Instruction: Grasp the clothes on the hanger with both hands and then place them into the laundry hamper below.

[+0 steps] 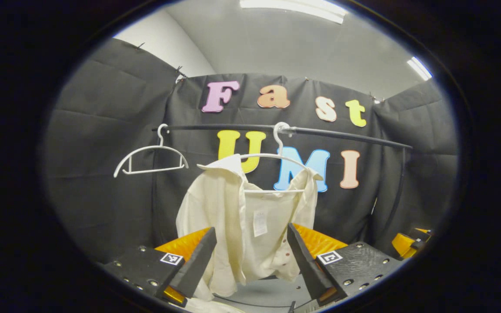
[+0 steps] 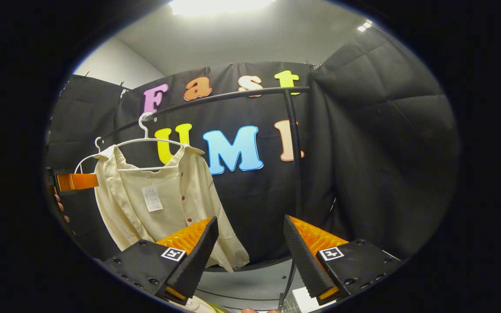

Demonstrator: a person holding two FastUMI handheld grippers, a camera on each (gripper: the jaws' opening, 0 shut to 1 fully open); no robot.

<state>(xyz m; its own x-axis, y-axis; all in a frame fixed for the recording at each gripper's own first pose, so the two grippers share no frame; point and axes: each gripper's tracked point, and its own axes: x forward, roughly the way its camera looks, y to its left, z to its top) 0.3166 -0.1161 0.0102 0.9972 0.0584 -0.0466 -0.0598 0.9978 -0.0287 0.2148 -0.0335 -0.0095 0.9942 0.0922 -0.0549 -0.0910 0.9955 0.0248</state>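
So the cream shirt (image 1: 250,217) hangs on a white hanger (image 1: 272,156) from the black rail (image 1: 342,135), its long axis running straight down, collar up, hem low. In the left gripper view the left gripper (image 1: 252,256) stands wide open with the shirt dead ahead — the lower body of the cloth shows between its two fingers, though I cannot tell whether they touch it. In the right gripper view the right gripper (image 2: 250,254) is open too, but the shirt (image 2: 155,200) lies off to its left (well apart), so the left hand looks nearer. An empty second hanger (image 1: 150,158) hangs further along the rail. I cannot make out the hamper.
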